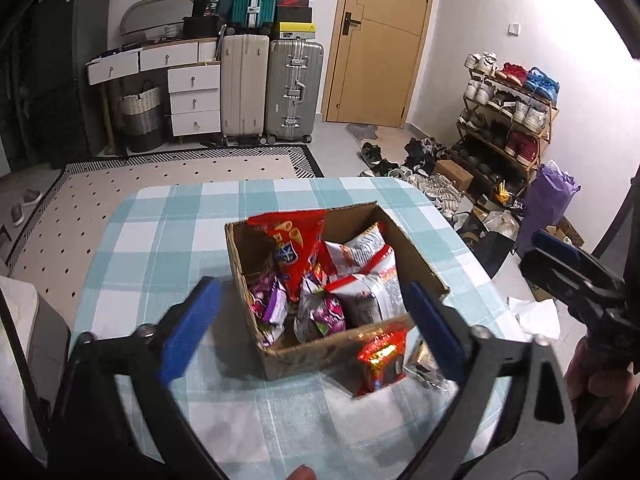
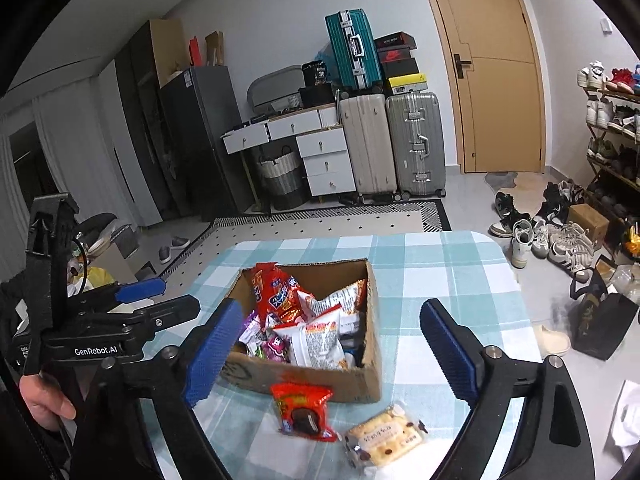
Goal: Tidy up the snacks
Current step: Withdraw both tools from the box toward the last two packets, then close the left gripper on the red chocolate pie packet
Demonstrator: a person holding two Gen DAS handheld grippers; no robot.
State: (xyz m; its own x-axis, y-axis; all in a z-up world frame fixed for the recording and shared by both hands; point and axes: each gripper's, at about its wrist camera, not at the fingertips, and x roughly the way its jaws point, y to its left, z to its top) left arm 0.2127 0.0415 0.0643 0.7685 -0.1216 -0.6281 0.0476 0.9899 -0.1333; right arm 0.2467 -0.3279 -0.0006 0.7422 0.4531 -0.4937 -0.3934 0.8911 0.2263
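An open cardboard box [image 1: 320, 354] [image 2: 300, 378] holds several snack bags, red, white and purple, on the checked table [image 1: 160, 240] [image 2: 440, 264]. In front of the box lie a red snack packet [image 1: 382, 360] [image 2: 304, 412] and a clear biscuit packet [image 1: 424, 364] [image 2: 384, 434]. My left gripper [image 1: 310, 284] [image 2: 178, 296] hovers above the box's near side, open, nothing between its blue pads. My right gripper [image 2: 332, 306] [image 1: 534, 250] is to the right of the left one, also open and empty. It hangs over the two loose packets.
Beyond the table are a patterned rug [image 1: 160, 176], suitcases [image 1: 280, 92], a drawer unit [image 1: 194, 96] and a closed door [image 1: 380, 40]. A shoe rack [image 1: 508, 120], loose shoes and bags [image 2: 600, 320] crowd the floor to the right of the table.
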